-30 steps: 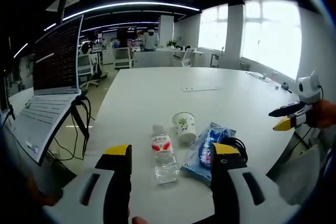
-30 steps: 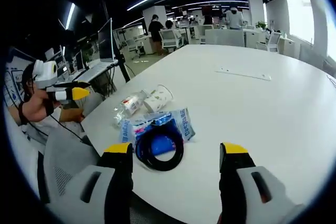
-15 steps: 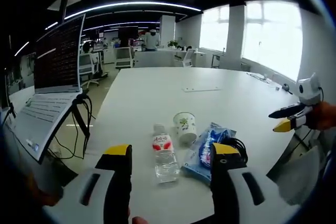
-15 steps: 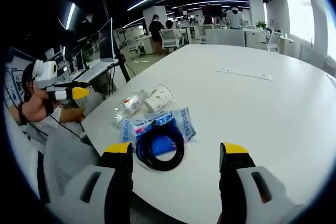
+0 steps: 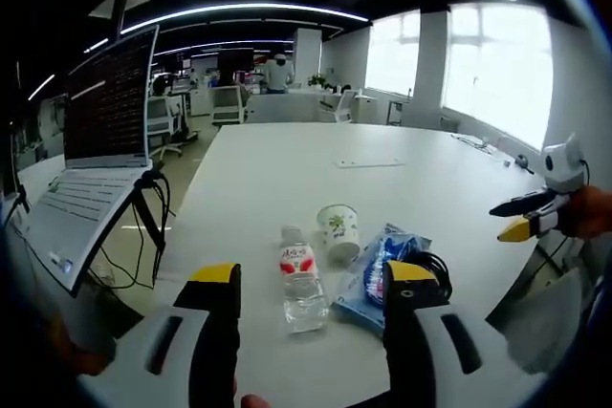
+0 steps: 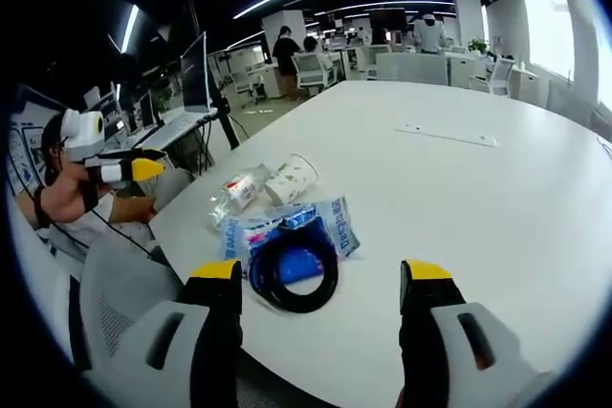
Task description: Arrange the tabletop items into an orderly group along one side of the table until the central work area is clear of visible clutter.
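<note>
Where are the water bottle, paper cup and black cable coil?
water bottle [image 5: 300, 279], left gripper view, on its red label.
paper cup [image 5: 338, 230], left gripper view, on its side wall.
black cable coil [image 6: 293, 298], right gripper view, on its near loop.

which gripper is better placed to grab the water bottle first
Left, probably. The water bottle lies just ahead between the open left gripper jaws; from the right gripper it sits beyond the black cable coil.

Grey claw [image 5: 311, 308] arms, black yellow-tipped fingers [image 5: 214, 322].
</note>
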The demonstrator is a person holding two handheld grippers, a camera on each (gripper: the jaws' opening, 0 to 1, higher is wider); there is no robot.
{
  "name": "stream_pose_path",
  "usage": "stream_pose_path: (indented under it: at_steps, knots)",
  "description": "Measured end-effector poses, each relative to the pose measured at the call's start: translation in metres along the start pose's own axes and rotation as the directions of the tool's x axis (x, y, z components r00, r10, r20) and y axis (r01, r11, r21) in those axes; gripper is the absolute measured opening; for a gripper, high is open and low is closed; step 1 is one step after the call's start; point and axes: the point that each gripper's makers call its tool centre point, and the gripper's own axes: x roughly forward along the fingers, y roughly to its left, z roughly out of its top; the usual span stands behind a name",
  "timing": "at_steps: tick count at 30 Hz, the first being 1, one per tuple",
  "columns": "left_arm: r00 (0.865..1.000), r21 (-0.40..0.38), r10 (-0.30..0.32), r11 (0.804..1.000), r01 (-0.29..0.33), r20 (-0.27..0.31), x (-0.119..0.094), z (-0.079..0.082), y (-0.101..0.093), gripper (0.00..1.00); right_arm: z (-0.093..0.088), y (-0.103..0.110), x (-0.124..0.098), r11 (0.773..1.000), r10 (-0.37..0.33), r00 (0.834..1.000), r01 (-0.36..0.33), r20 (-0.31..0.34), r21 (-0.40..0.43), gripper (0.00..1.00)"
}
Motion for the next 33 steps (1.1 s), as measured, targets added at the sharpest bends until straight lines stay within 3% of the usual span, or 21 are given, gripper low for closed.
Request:
stream_pose_path:
  at_steps: [33]
  knots:
    - [1.0, -0.018, 0.002, 1.0, -0.002, -0.01, 0.0001, -0.0041, 0.0029, 0.59, -0.0056, -0.0019, -0.0025, 1.0, -0.005, 1.0, 0.005, -0.007, 0.008, 0.66]
